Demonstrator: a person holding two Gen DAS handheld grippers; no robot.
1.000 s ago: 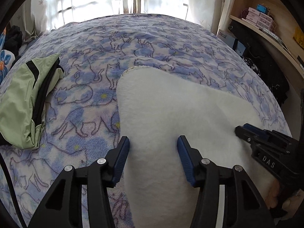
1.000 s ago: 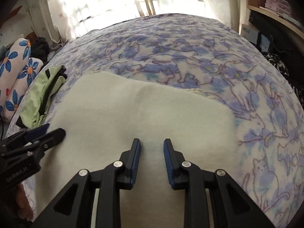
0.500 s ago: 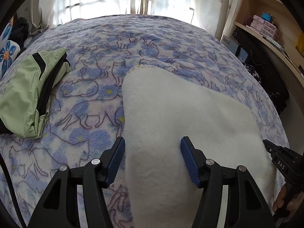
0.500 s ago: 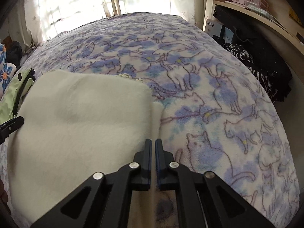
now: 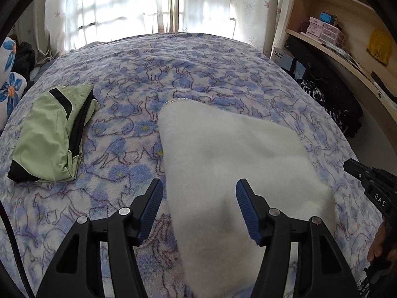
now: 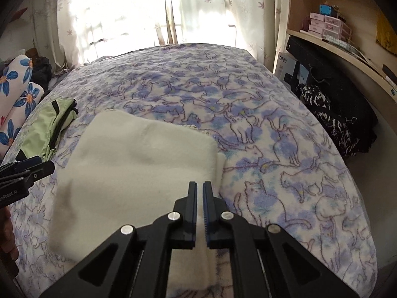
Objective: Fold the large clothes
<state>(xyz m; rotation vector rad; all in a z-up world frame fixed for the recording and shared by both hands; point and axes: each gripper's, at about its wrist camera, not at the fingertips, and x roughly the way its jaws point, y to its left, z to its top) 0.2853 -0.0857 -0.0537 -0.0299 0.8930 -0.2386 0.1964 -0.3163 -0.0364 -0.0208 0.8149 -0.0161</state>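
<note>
In the left wrist view, the left claw (image 5: 199, 203) is spread wide and released above the near left part of a white fleece garment (image 5: 230, 154), which lies folded on the bed (image 5: 173, 74) with its cat-print blanket. A folded green jacket (image 5: 49, 136) rests on the bed well to the left of the fleece, apart from it. The right claw (image 5: 352, 166) shows at the right edge, beside the fleece's right side. In the right wrist view, the right claw (image 6: 200, 193) is clenched, fingers nearly together, over the fleece's near right edge (image 6: 139, 159); whether any cloth is pinched cannot be told. The left claw (image 6: 37, 167) pokes in at the left.
</note>
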